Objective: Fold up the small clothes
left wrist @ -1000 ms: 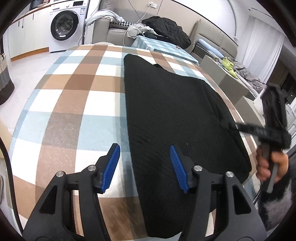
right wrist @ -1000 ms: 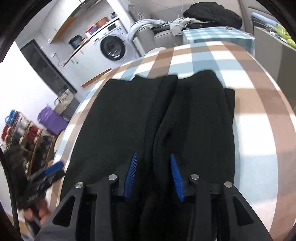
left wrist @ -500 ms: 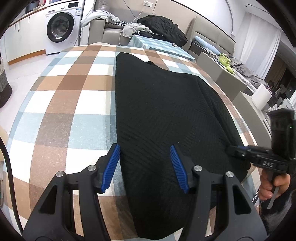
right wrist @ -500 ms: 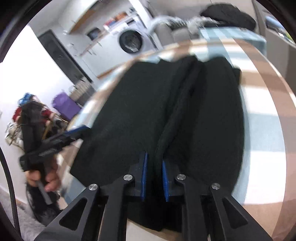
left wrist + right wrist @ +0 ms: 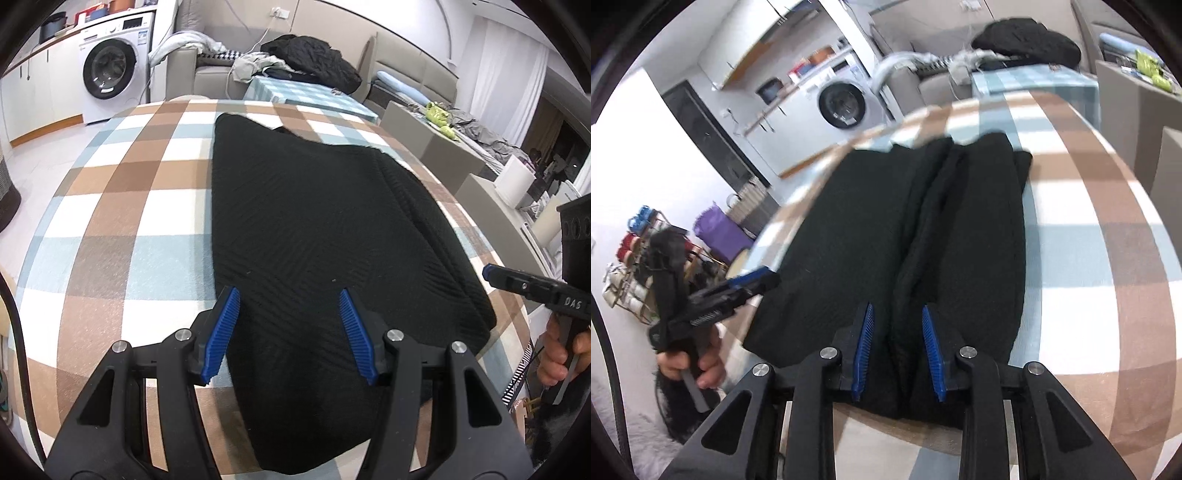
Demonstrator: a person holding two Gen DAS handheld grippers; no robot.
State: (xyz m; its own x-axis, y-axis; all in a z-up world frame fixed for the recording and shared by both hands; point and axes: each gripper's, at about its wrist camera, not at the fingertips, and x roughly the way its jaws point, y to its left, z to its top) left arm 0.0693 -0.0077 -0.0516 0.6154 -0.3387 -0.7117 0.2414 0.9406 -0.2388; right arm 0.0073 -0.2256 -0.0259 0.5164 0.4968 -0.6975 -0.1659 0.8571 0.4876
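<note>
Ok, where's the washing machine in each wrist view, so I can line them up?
Left wrist: washing machine upper left, beyond the checked table.
Right wrist: washing machine top centre-left, behind the table's far edge.
Shared landmark: black garment lying flat on the table.

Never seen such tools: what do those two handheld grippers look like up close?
Each is black plastic, the left gripper and the right gripper alike: two angular arms with triangular cut-outs, silver round bolts and ribbed blue pads on the jaws. The right one shows white letters "DAS" on its side. A fuzzy dark sleeve covers that wrist.
</note>
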